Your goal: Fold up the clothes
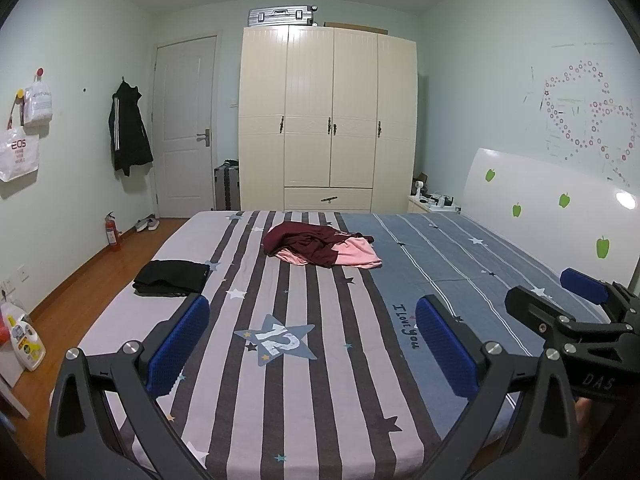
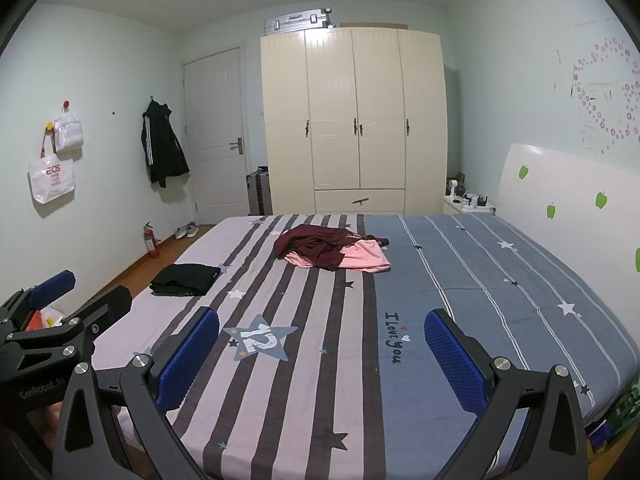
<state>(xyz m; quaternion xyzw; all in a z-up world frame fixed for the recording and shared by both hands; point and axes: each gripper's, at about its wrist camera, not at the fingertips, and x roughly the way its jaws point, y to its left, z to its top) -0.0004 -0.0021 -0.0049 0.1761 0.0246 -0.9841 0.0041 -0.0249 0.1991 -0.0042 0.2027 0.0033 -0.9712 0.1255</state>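
both grippers [image 1: 312,344] [image 2: 322,354] gape over bed [image 1: 360,360]; crumpled clothes [image 1: 320,249] spread crosswise.

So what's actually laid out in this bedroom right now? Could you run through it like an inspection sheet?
Surface: bed with a striped, star-printed sheet, mostly bare.
Job's things: maroon and pink clothes in a crumpled heap mid-bed; black garment lying folded near the bed's left edge.
Clutter: detergent bottle on the floor, fire extinguisher by the wall, shoes near the door.
Grippers: left gripper and right gripper both open, holding nothing, above the near end of the bed.
Cables: nothing seen.
Surroundings: cream wardrobe with a suitcase on top, black jacket hung on the wall.
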